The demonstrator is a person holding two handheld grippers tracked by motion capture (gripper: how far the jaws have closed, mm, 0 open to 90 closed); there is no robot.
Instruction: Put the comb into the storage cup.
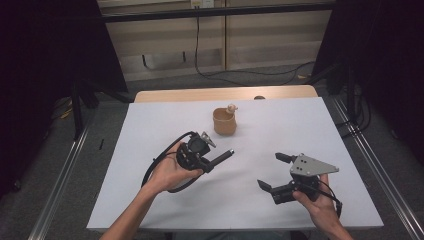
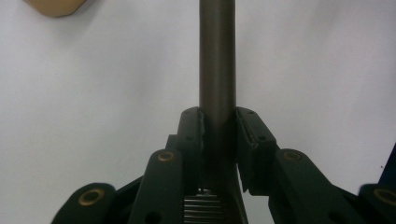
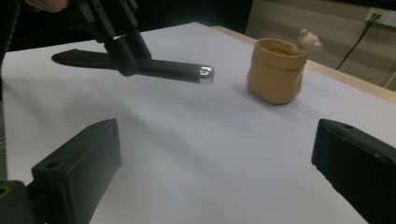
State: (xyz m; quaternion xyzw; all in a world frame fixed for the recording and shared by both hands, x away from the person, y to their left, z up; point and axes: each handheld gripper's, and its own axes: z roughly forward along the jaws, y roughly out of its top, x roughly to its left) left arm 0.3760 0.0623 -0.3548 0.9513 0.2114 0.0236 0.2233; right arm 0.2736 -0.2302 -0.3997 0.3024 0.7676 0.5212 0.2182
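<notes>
dark rod [image 2: 217, 60] clamped in left gripper [image 1: 209, 163], right gripper [image 1: 272, 172] wide open

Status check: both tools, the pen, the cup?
Left tool shut on dark pen, held above table. Right tool open, empty. Tan cup upright, untouched. Path to cup clear.

Pot [image 1: 224, 121] at table [image 1: 150, 120] rear-ctr, rod [image 1: 222, 157] in left tongs [image 1: 209, 162] before it, right tongs [image 1: 273, 171] rightward
</notes>
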